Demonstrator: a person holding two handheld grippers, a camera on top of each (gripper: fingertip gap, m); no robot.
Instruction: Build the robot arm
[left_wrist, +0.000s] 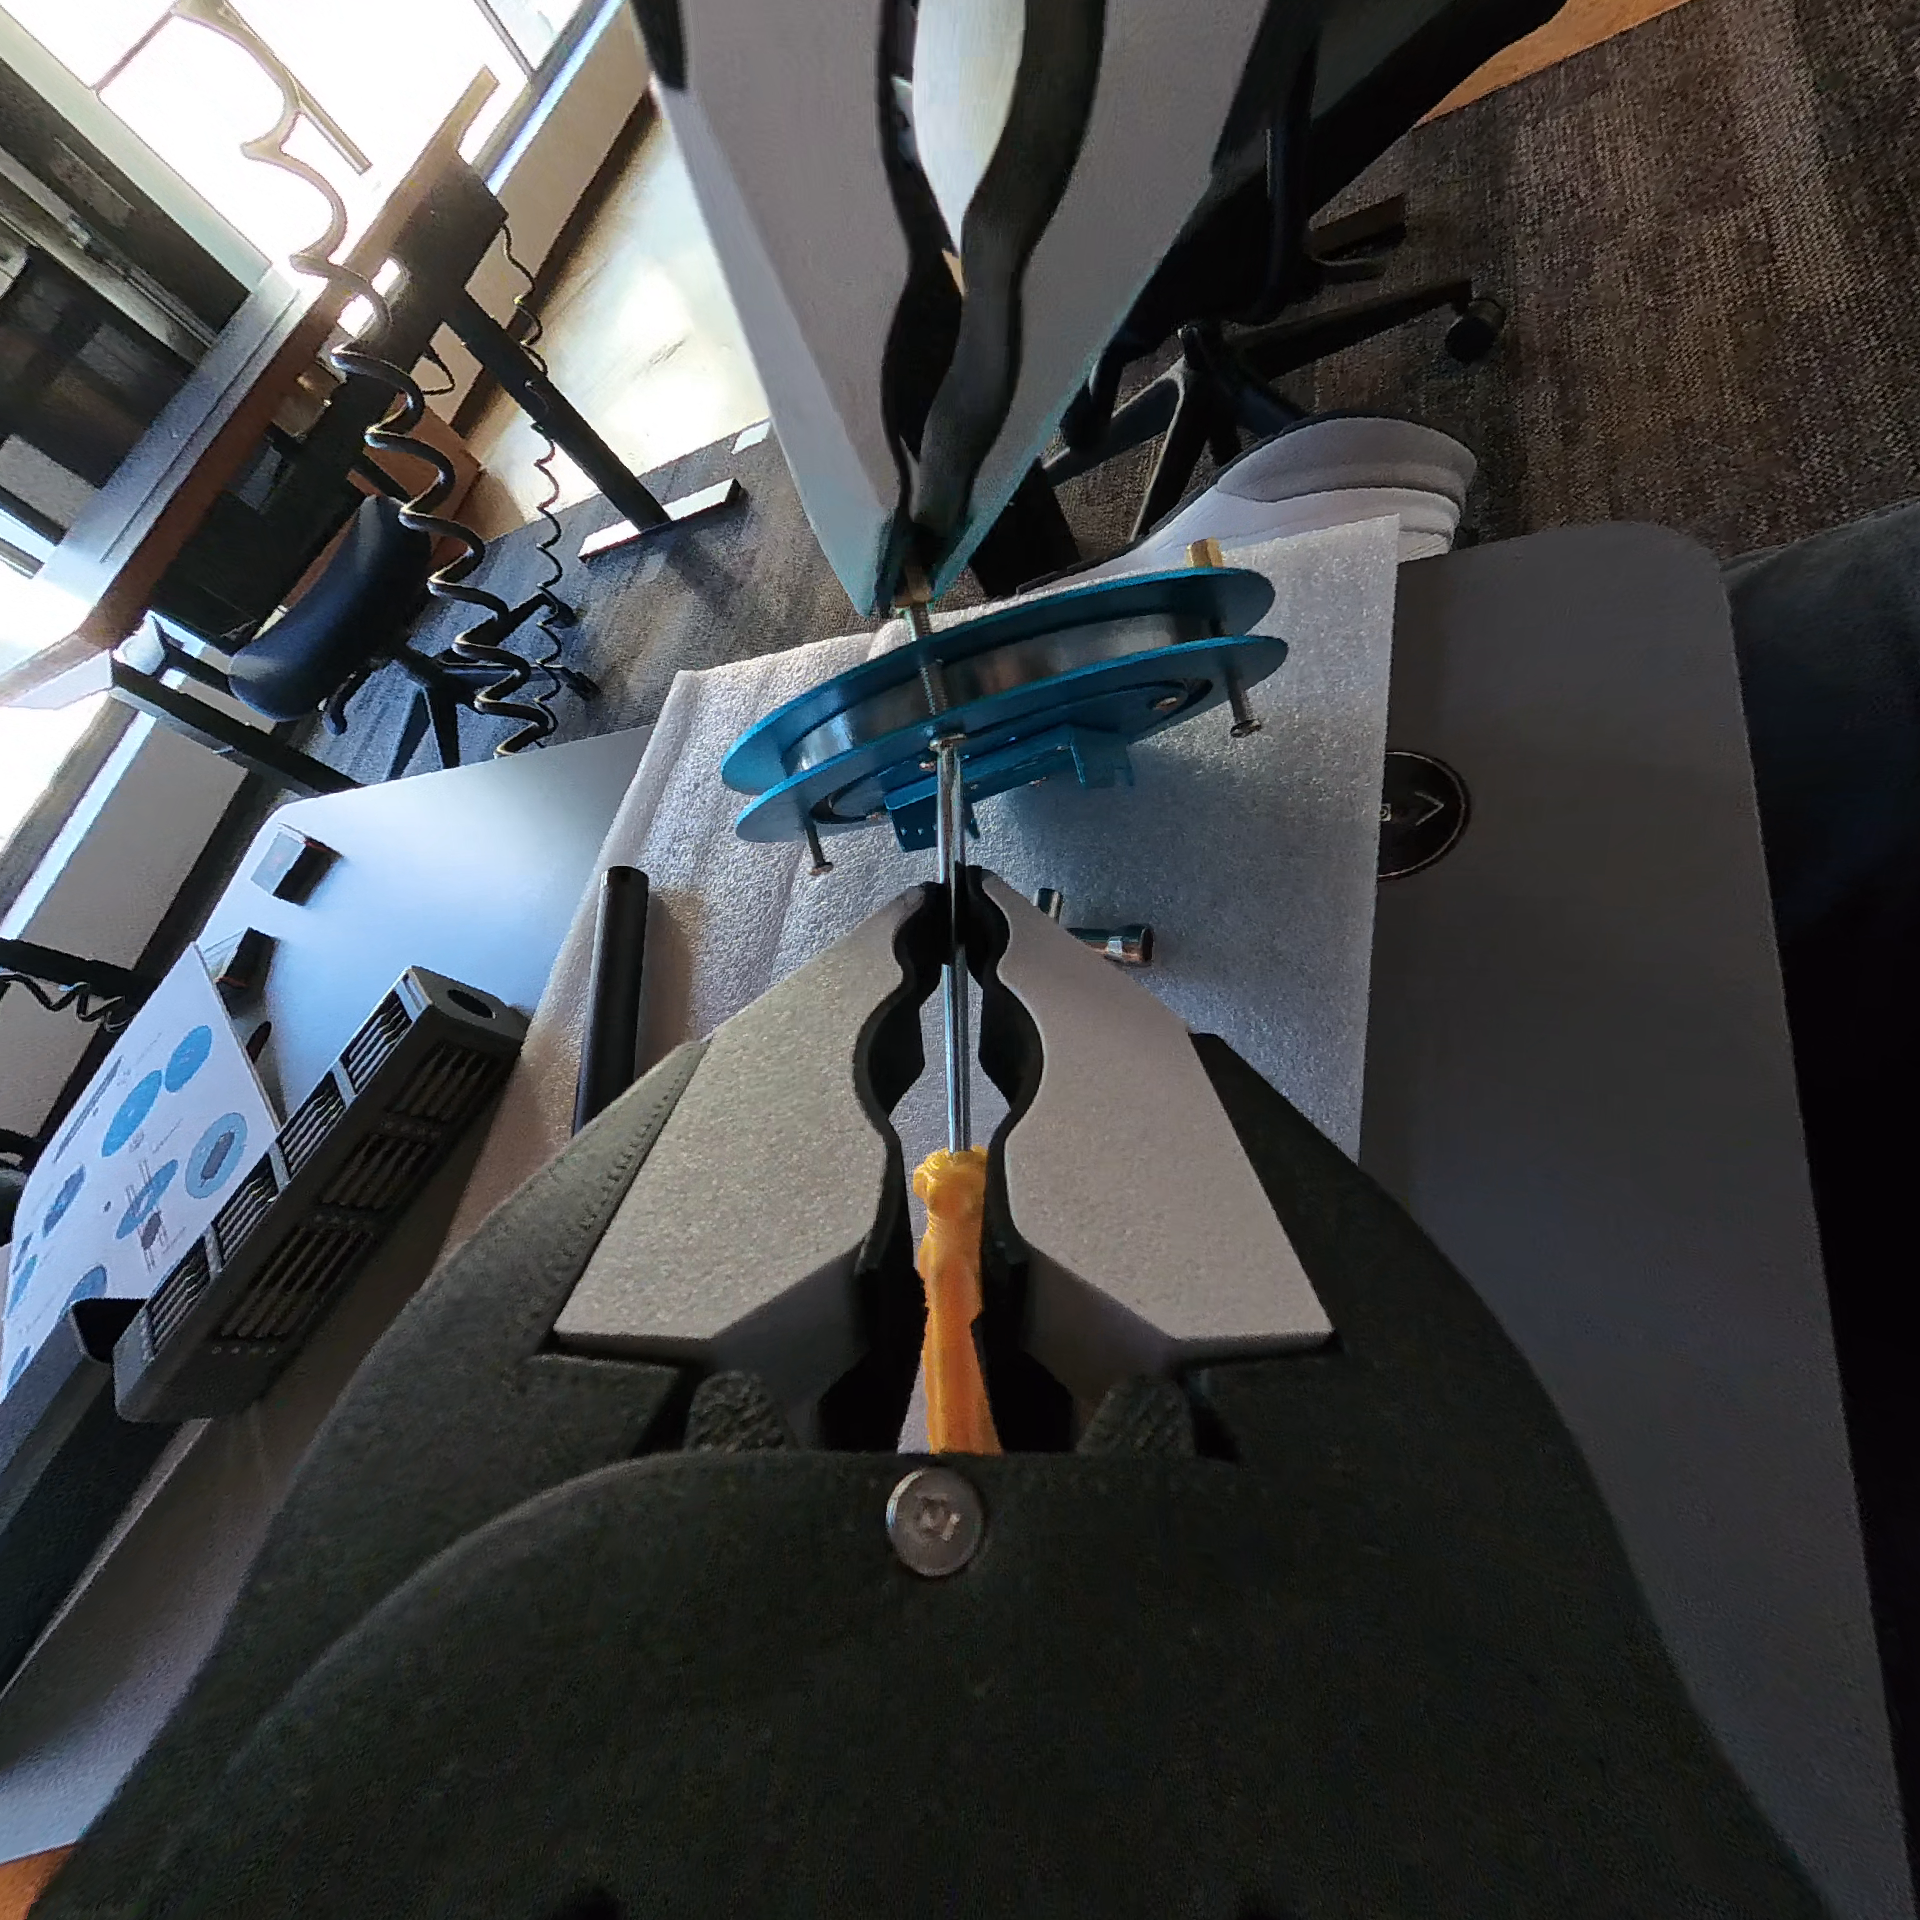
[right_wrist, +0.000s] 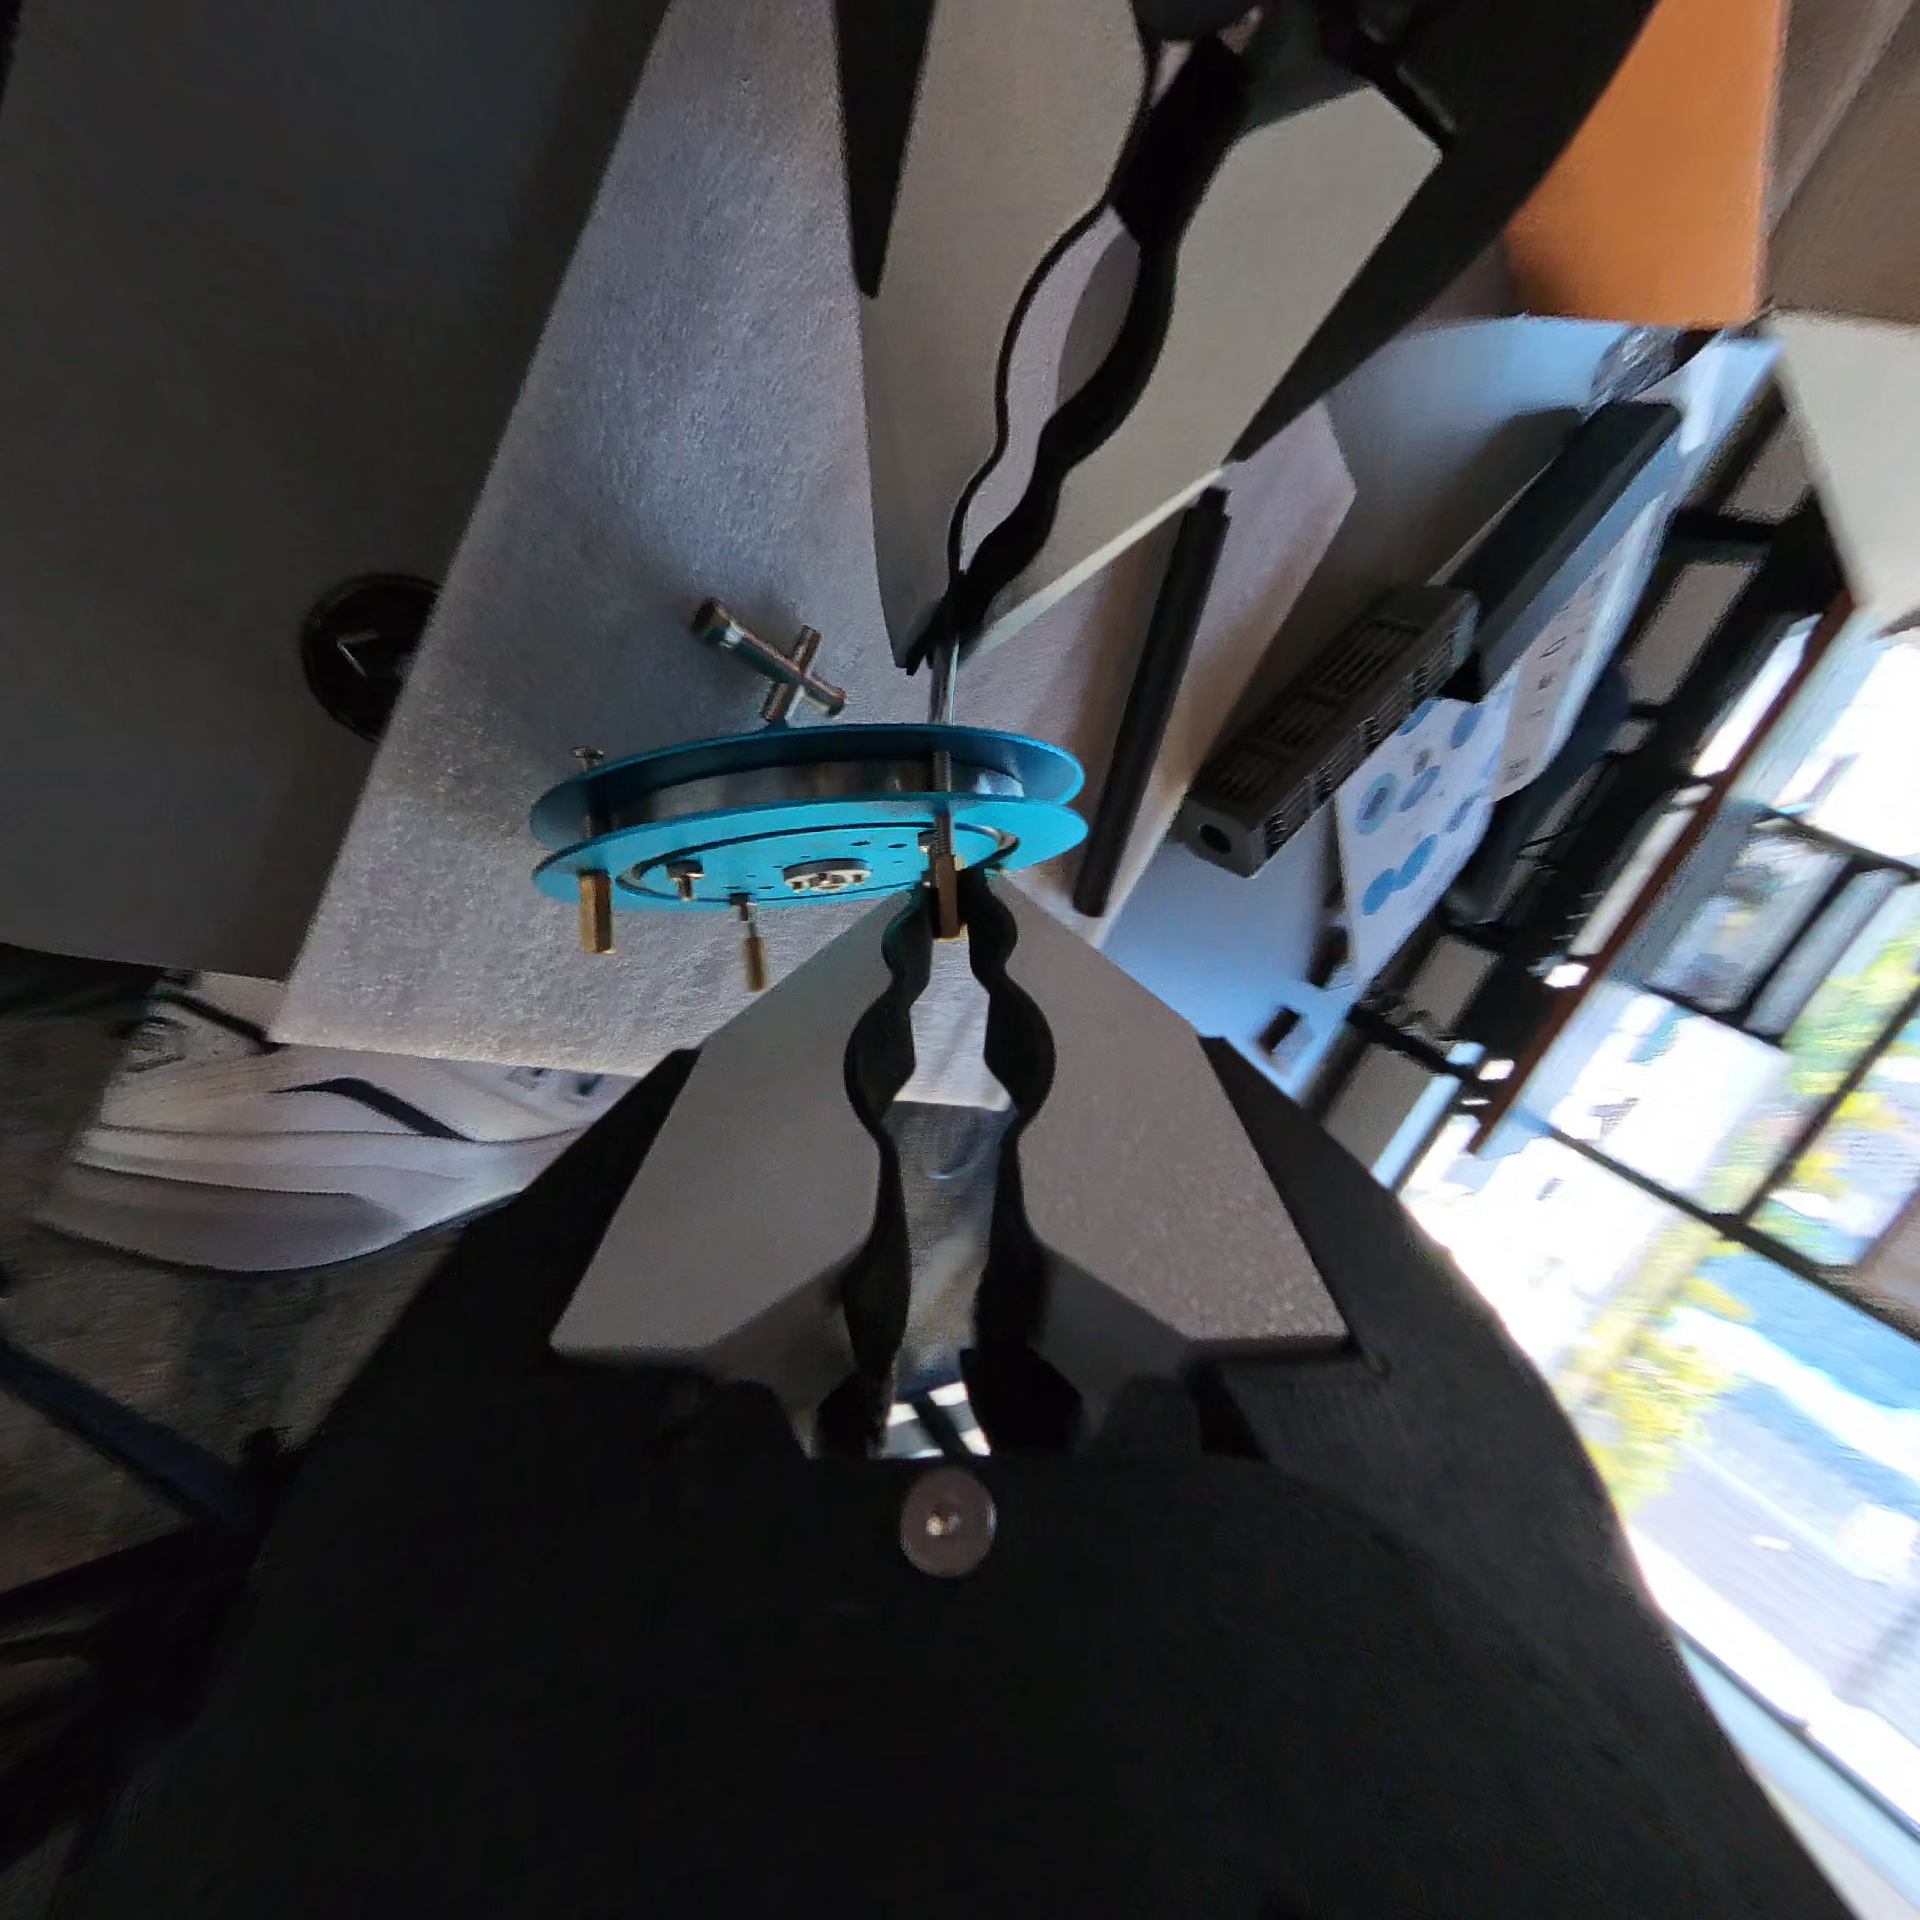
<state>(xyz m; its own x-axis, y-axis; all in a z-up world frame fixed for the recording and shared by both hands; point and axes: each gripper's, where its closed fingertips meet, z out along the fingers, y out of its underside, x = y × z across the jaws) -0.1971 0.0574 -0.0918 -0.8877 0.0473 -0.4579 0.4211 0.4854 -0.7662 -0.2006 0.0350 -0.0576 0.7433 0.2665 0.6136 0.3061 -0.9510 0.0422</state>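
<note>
Left claw (left_wrist: 951, 904) is clamped on an orange-handled screwdriver (left_wrist: 951, 1288), handle back between the fingers, steel shaft running forward out past the tips. Shaft tip sits on a screw head on the near face of the blue disc assembly (left_wrist: 997, 707): two blue round plates stacked with a gap, long screws through them, held tilted above the white foam sheet (left_wrist: 1247, 831). Right claw (right_wrist: 951, 904) is closed on a brass standoff (right_wrist: 948, 899) at the opposite face of the same assembly, in line with the screwdriver; in the left wrist view it comes in from the far side, tips meeting at the disc edge. Two more brass standoffs (right_wrist: 597, 914) stick out of that face, free. A small metal cross wrench (right_wrist: 774, 665) lies on the foam just beside the discs. Black rod (left_wrist: 613, 997) lies along the foam's left edge. Further left on the worktop (left_wrist: 1558, 1039): a black bit case (left_wrist: 312, 1195), open, then a printed sheet with blue diagrams (left_wrist: 114, 1174) near the left edge. Beyond the worktop's far edge: a white shoe (left_wrist: 1351, 488) on grey carpet, office chair bases, windows.
</note>
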